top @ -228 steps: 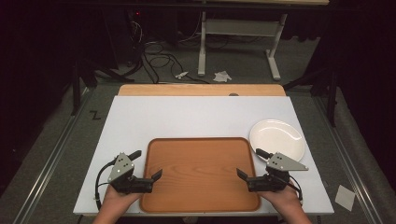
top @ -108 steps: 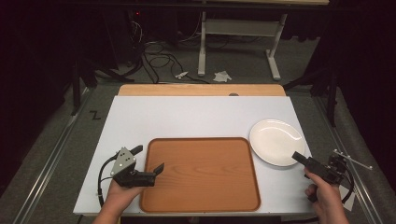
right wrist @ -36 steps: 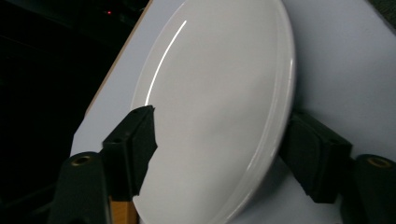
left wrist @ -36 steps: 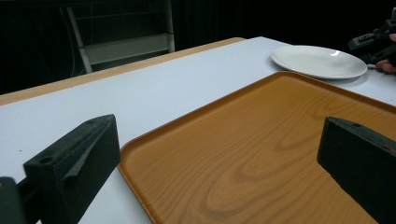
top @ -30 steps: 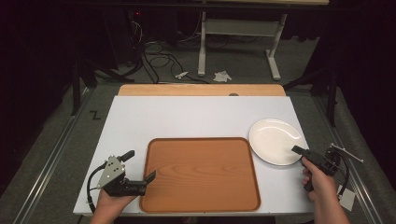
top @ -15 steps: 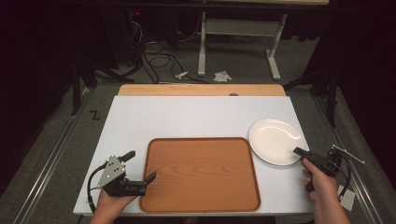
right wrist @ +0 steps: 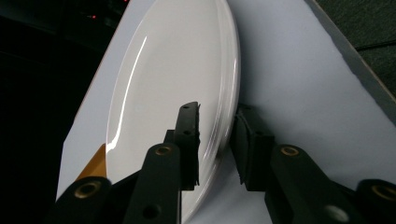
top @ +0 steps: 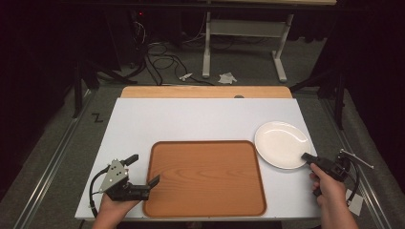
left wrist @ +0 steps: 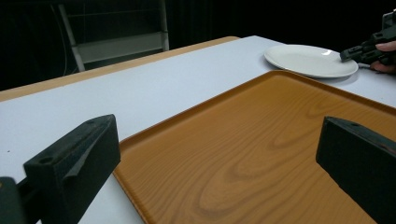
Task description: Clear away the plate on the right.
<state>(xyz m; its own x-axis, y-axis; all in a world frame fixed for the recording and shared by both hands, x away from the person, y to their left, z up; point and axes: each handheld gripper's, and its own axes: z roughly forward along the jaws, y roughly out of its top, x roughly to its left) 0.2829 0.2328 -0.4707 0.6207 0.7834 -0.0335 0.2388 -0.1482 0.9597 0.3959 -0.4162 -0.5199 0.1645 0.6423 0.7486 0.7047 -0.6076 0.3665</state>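
Two tongs are at work on the white bench (top: 191,119). From the high view, the white plate (top: 282,144) lies near the bench's right edge, just beside the far right corner of the wooden tray (top: 205,176), which sits toward the near edge. The right tongs (top: 309,158) reach the plate's near right rim, and their jaws have just been closing with that rim between them. The left tongs (top: 142,172) rest by the tray's near left corner, jaws spread wide and holding nothing.

In the left gripper view, the two black jaws stand well apart over the tray's (left wrist: 261,154) left part, one outside its edge and one above its floor. The plate (left wrist: 308,60) shows far off, the right tongs (left wrist: 350,52) at its rim.

In the right gripper view, the right tongs (right wrist: 215,140) straddle the plate's (right wrist: 173,79) rim, one jaw over the inner face and one beneath the outer edge. They look nearly closed on it, though a slight gap seems to remain.

To do this well, the pinch should probably be finished squarely on the rim before any lift, and the plate kept level, since glazed ware may slip from a shallow hold.
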